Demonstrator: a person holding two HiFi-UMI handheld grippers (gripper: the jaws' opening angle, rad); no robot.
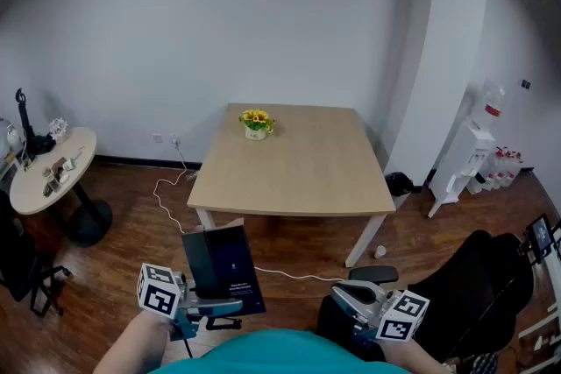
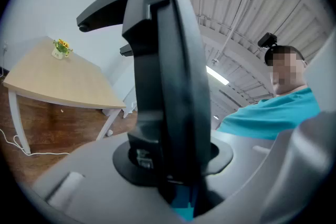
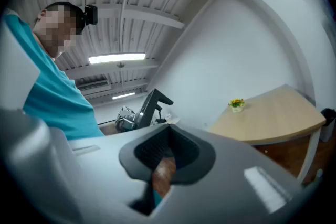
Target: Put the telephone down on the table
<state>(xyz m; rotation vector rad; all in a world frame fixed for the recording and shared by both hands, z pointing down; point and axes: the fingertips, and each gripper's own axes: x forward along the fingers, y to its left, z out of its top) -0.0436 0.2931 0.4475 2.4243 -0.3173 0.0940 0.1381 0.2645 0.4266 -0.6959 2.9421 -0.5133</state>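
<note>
In the left gripper (image 1: 213, 307), low at the near edge of the head view, the phone (image 1: 223, 268) stands upright. The jaws press on its lower end from both sides at a middling width. The left gripper view shows the same grip. The black body (image 2: 163, 86) rises straight out of the gap between the jaws, and an arm juts out to the left near its top. The right gripper (image 1: 358, 300) hangs beside it, apart from the phone. In the right gripper view its jaws are drawn close, with only a slit of floor showing between them and nothing held.

The table (image 1: 289, 184) lies ahead, well apart from the phone, with a stretch of wooden floor (image 1: 289, 254) between them. A small flower pot (image 1: 256, 125) sits near its far edge, and the rest of the top shows plain wood.

Judging by this, the task is only partly done. The phone is firmly in hand, but it hangs over the floor and not over the table, so nothing of the putting-down has begun. The phone has yet to be carried forward to the table, lowered until its base meets the top, and released by opening the left jaws. The near half of the table offers ample room, and the pot stands far enough back to be no hindrance. The right gripper appears to have no part in the job.
</note>
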